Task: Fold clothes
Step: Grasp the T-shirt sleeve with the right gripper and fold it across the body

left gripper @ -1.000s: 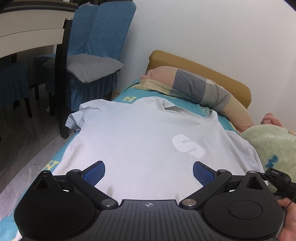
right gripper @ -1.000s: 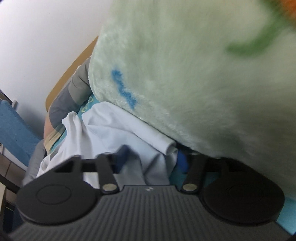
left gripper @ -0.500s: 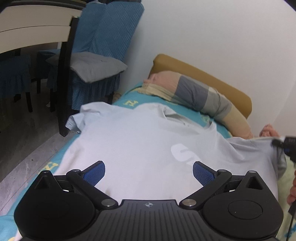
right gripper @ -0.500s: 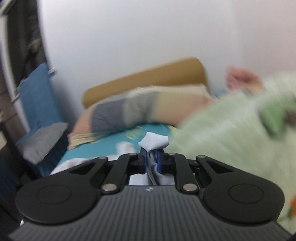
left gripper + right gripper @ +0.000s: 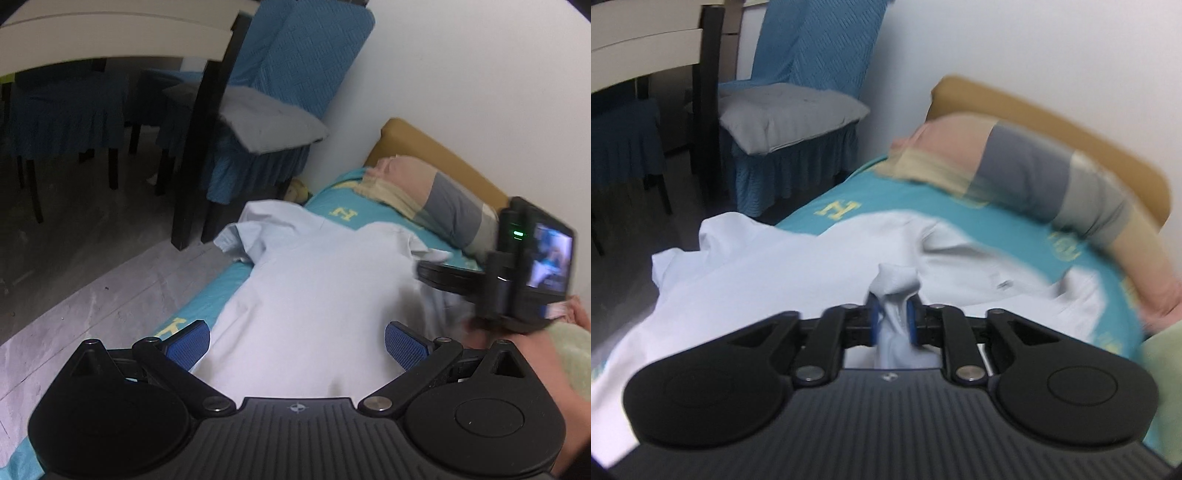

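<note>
A pale blue polo shirt (image 5: 317,291) lies spread on a teal bed sheet (image 5: 340,199), collar toward the pillow. My left gripper (image 5: 297,341) is open and empty, hovering over the shirt's lower part. My right gripper (image 5: 892,319) is shut on a bunched piece of the shirt (image 5: 894,295) and holds it over the shirt's body. In the left wrist view the right gripper (image 5: 517,269) shows from the side, above the shirt's right half, which is folded over. The shirt's left sleeve (image 5: 236,240) hangs near the bed edge.
A striped pillow (image 5: 436,192) lies against the tan headboard (image 5: 436,147). A green fluffy blanket (image 5: 1167,369) sits at the right. A blue-covered chair with a grey cushion (image 5: 266,122) and a table (image 5: 110,33) stand left of the bed. Grey floor (image 5: 74,266) lies beside the bed.
My right gripper closed on the shirt's right side near the blanket and carried it up and leftward over the shirt. The white logo is now covered. My left gripper stayed open.
</note>
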A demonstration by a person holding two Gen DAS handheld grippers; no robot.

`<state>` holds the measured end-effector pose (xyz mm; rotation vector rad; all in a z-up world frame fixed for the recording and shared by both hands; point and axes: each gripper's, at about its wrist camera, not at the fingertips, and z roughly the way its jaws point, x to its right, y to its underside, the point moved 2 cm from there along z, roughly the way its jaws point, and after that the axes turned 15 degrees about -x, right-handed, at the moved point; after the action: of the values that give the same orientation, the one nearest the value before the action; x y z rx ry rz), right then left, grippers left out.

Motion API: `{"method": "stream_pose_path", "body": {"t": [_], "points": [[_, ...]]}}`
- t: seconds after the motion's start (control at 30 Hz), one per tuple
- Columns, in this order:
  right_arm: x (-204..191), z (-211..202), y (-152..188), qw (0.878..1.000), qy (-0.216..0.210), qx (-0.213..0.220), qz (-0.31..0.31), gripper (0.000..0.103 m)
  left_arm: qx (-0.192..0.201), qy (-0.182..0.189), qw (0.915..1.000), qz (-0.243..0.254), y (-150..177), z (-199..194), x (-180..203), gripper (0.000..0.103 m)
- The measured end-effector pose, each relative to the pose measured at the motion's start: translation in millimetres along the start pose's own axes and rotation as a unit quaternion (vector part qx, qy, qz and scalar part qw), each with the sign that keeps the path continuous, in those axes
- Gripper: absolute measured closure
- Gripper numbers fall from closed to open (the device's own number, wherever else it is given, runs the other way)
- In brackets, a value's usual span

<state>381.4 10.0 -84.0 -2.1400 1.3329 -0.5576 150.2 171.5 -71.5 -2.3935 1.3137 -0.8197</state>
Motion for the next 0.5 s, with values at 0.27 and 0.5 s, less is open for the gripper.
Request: {"method": "stream_pose_path", "body": {"t": [0.27,0.5], "points": [[12,-2,17,0.996,-0.049,-0.010,0.072,0.018,-0.008,0.001,0.9989,0.046,11,9,25,0.001],[54,-127,90,0.991,-0.027,0.034,0.124,0.018,-0.012,0.004,0.9937,0.111,39,-1,53,0.002]]}}
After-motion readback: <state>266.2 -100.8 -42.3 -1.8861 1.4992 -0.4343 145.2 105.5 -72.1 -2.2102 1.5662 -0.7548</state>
